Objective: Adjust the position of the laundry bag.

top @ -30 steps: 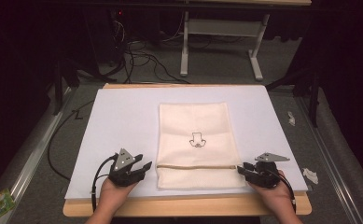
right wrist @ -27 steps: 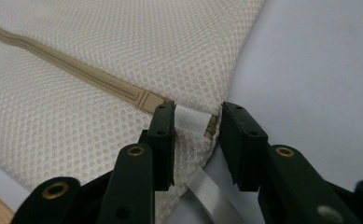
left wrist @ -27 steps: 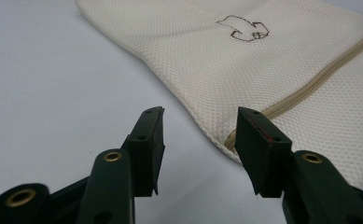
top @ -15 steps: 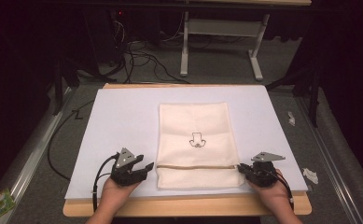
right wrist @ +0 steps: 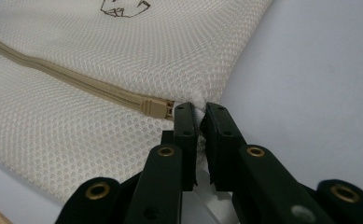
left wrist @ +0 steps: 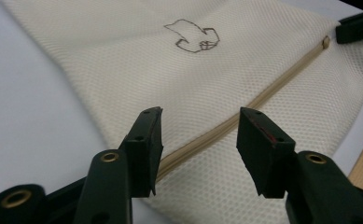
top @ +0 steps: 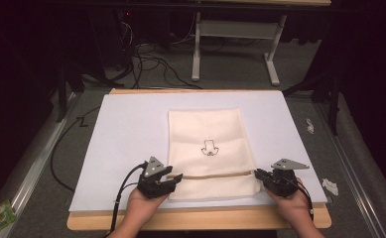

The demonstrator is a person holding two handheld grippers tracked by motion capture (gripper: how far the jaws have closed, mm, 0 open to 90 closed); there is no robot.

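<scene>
A cream mesh bag with a small black drawing lies flat on the white sheet, a tan zipper running across its near part. My left gripper stands open at the bag's left edge, its jaws either side of the zipper's end over the mesh. My right gripper is shut on the bag's right edge, just past the zipper pull. A hand holds each gripper from the table's near edge.
The white sheet covers a wooden table. Beyond the far edge are cables and a white desk frame on the floor. Scraps of white paper lie right of the table.
My left gripper has slid right to the bag's left edge at the zipper. My right gripper has stayed at the right edge.
</scene>
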